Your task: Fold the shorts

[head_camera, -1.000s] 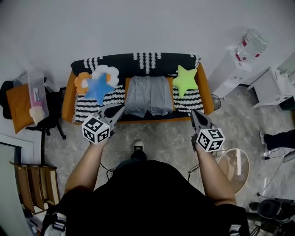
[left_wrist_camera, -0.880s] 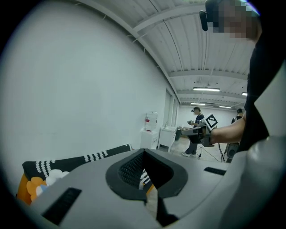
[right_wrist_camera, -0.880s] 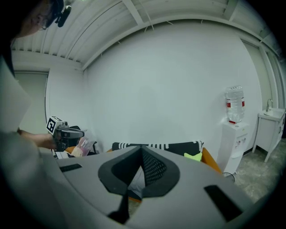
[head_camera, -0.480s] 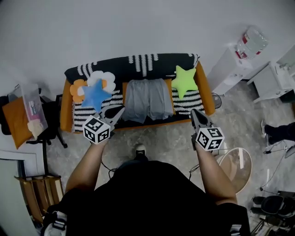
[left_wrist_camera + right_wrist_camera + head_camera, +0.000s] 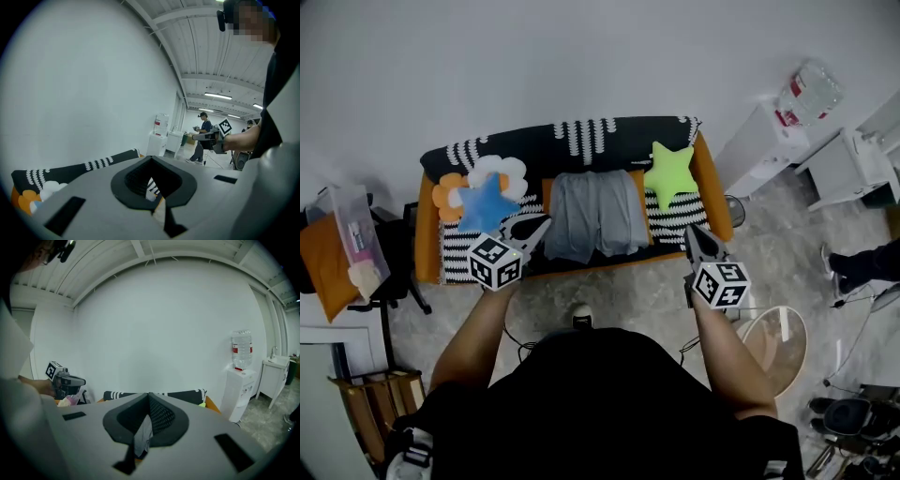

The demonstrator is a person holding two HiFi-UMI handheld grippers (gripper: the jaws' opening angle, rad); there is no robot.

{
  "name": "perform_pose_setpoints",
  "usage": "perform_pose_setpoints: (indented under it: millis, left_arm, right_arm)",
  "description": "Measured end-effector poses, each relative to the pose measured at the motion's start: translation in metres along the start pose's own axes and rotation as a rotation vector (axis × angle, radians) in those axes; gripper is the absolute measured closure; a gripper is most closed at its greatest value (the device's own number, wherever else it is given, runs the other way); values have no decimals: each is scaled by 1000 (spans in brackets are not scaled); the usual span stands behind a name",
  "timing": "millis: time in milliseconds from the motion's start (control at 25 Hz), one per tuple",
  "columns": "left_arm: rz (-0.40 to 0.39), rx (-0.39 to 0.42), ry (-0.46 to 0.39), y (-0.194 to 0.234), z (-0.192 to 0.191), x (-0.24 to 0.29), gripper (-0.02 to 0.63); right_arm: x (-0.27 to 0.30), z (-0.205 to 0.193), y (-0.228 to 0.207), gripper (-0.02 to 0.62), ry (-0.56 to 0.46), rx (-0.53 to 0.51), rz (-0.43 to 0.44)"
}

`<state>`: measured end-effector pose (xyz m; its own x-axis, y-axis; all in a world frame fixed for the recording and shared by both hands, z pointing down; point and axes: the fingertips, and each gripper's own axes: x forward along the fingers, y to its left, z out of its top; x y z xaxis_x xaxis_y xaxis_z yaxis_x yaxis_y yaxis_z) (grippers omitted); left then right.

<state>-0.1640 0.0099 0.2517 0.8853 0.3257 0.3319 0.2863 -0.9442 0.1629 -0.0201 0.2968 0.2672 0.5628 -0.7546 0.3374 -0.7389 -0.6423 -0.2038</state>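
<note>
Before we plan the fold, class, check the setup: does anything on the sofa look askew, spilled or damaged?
Nothing stands out. The grey shorts lie spread flat, unfolded, at the middle of the sofa, with a blue star cushion on one side and a green star cushion on the other. No spill or damage shows.

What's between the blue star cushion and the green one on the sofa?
The grey shorts lie spread there, between the blue star cushion and the green star cushion; the head view shows it.
</note>
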Motion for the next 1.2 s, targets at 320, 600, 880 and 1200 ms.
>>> perform_pose_setpoints:
  millis: [320,600,880,1200]
  left_arm:
    - [-24,4,7,34,9,12,591]
    - [-48,12,8,60,9,16,591]
    - [-49,3,-1,83,3,5,591]
    - [-16,-33,-31,100,0,-17,591]
  right_arm:
    - [28,10,2,588,9,-9,-38]
    - [50,13,5,588,11,-8,-82]
    - [68,21,29,589,6,-38,-92]
    - [87,28,54,589,13,-64,-45]
